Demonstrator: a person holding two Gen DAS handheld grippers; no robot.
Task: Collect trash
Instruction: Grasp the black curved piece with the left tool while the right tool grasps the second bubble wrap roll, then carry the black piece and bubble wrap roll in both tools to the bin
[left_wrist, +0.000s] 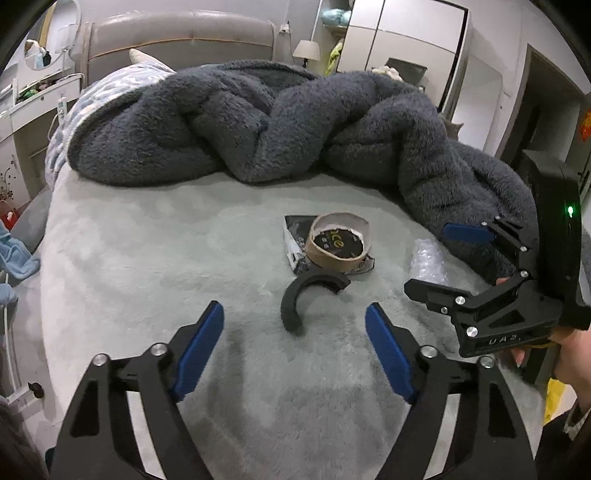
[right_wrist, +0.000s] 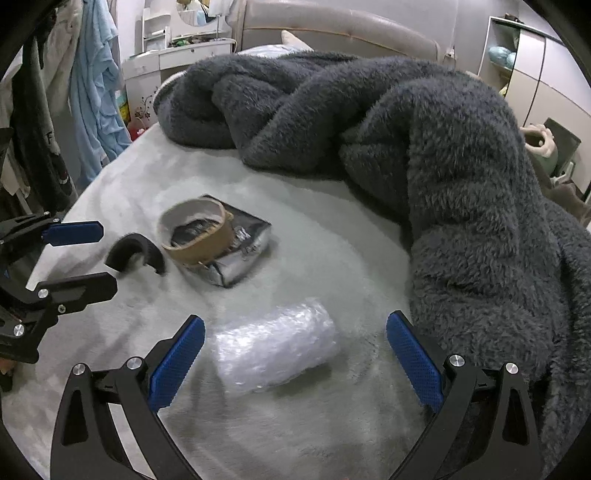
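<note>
Blue ribbed pads on both tools, black frames behind them. Left gripper spread, nothing between its jaws, aimed down at a black curved piece lying just ahead of the fingertips on the pale grey bed cover. Not touching it. Right gripper also spread wide, straddling a roll of bubble wrap that lies between the pads; pads clear of it on both sides, no pinch. A hand grips the right tool's handle at the edge of the left view.

Beyond the black piece: a brown cardboard tape core, empty, resting on a crumpled dark foil packet. The two touch. Bubble wrap lies apart from them, nearer the heaped dark fleece blanket that runs along the far side and down the right.

Progress, as I judge it: nothing collected. Four scraps all lie loose on the cover, no bag or bin in sight. Both tools look poised for a first pick, one scrap each.

Trash itself: black piece rigid, half-ring shape; core stiff, ragged at the rim; packet creased and shiny; wrap cloudy, soft, loosely rolled.
</note>
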